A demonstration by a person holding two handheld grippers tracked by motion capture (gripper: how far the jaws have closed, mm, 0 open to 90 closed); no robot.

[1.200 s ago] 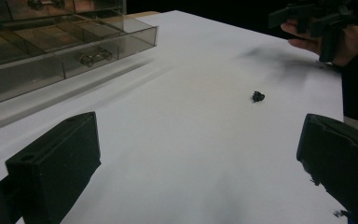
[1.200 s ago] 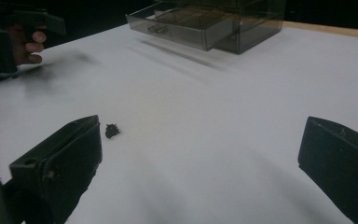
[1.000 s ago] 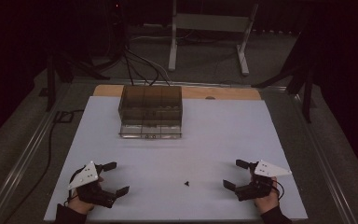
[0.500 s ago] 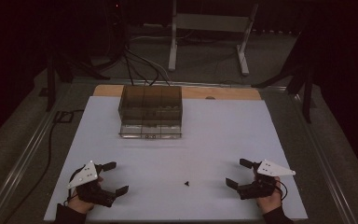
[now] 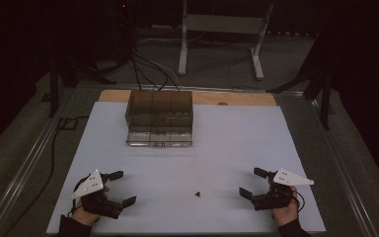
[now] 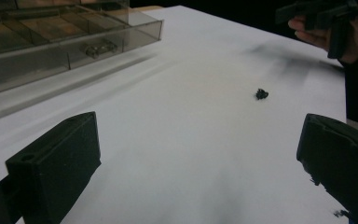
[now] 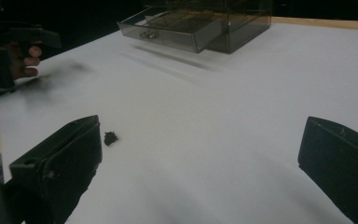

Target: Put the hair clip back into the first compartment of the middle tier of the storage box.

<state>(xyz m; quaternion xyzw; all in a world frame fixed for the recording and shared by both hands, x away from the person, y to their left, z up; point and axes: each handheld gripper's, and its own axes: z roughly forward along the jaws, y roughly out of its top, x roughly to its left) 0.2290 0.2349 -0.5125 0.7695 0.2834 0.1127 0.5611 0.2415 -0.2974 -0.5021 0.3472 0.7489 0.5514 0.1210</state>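
Near edge of the surface (image 5: pixel 217 148): left gripper (image 5: pixel 119 187) by the left corner, right gripper (image 5: pixel 251 183) by the right corner, both with fingers spread wide and empty, probably staged for a pickup. Between them, nearer the right one, a small black part (image 5: pixel 198 194) lies loose on the bare surface. Toward the far edge sits a clear drawer box (image 5: pixel 159 118), one drawer pulled out, likely to receive the part.
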